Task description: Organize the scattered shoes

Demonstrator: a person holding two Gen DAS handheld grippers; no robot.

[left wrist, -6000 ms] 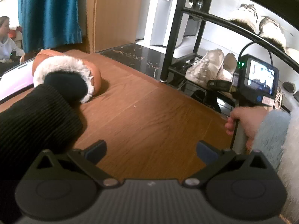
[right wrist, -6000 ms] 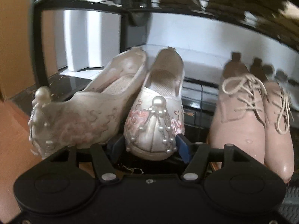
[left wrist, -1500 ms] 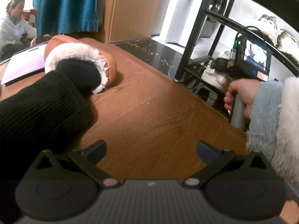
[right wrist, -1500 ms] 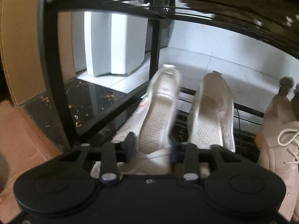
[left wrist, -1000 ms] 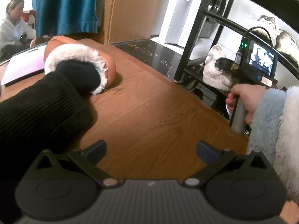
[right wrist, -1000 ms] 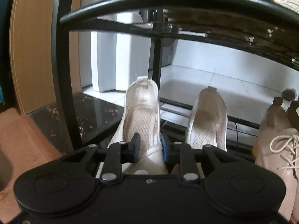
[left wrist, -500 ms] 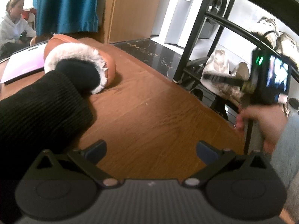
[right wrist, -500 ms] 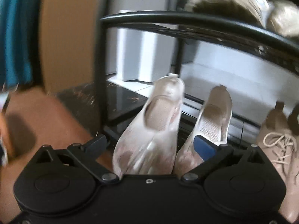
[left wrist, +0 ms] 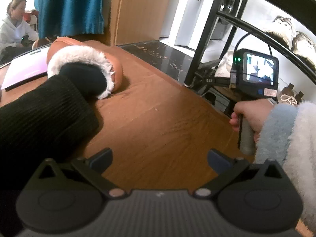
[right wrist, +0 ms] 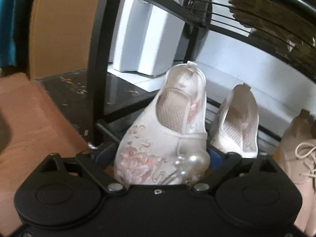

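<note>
Right gripper [right wrist: 162, 154] closing around an embroidered slipper [right wrist: 164, 136] at the shoe rack [right wrist: 98, 63].

At the left-wrist view's right edge, a hand [left wrist: 250, 116] in a fluffy sleeve aims it into the rack's bottom tier; whether the pads touch the slipper I cannot tell. That tier holds two pearl-trimmed slippers, the second [right wrist: 237, 122] right of centre, and a laced shoe [right wrist: 296, 154] at far right. The left gripper [left wrist: 160, 158] hangs spread and empty over the wooden floor [left wrist: 158, 118]; a fur-lined slipper [left wrist: 85, 67] lies upper left.

wooden floor [left wrist: 158, 114], dark marble strip [left wrist: 164, 57], teal curtain [left wrist: 69, 6], wood cabinet panel [left wrist: 136, 9], white wall, seated person [left wrist: 13, 27] far left, daylight
</note>
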